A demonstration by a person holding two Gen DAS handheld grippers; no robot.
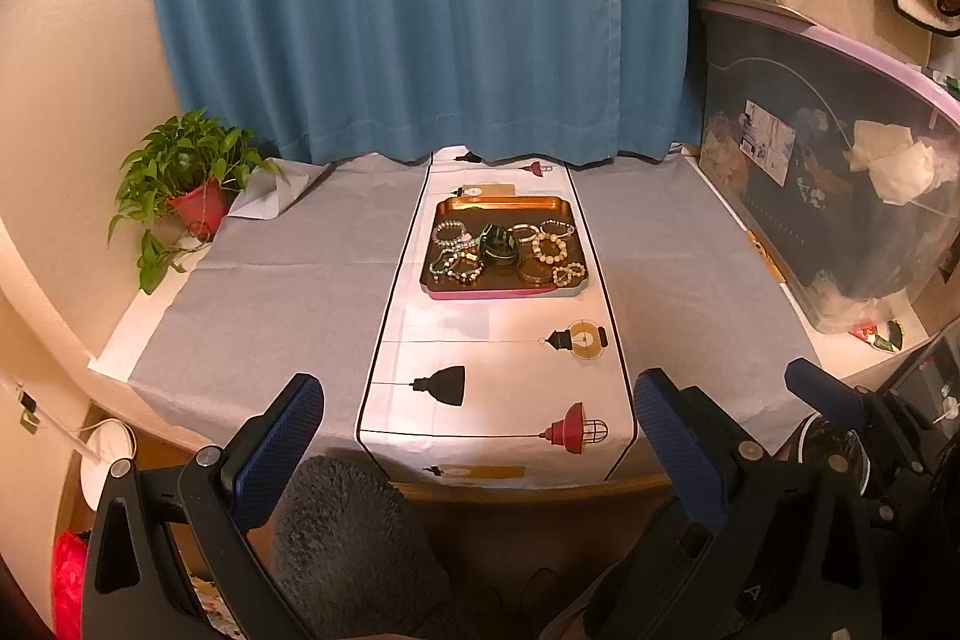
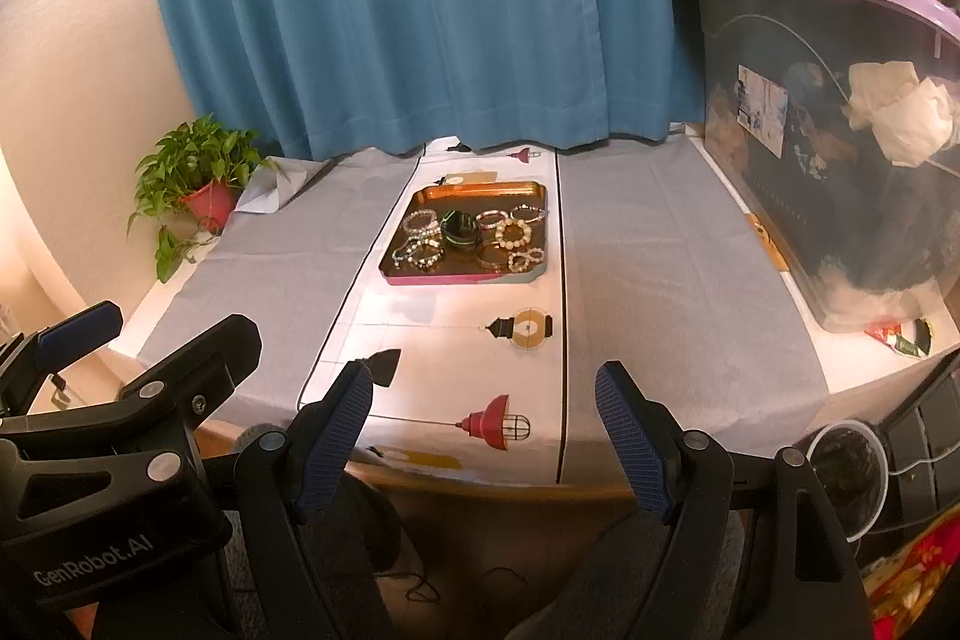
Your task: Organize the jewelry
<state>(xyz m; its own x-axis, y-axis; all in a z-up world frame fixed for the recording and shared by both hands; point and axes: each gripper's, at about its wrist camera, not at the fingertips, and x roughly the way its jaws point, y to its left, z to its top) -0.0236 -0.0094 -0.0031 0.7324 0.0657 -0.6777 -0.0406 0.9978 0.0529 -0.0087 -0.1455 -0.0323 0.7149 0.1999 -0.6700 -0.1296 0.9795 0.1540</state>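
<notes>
Beaded bracelets (image 1: 551, 247) are piled in a rectangular orange-rimmed tray (image 1: 503, 204) on the cloth-covered surface (image 1: 288, 280). Left gripper (image 1: 477, 430) and right gripper (image 2: 483, 409) fingers are held apart, empty.

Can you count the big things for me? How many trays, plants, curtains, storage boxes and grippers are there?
Tray: 1
Potted plant: 1
Blue curtain: 1
Clear storage box: 1
Grippers: 2, the left gripper and the right gripper, both open
Total: 6
</notes>
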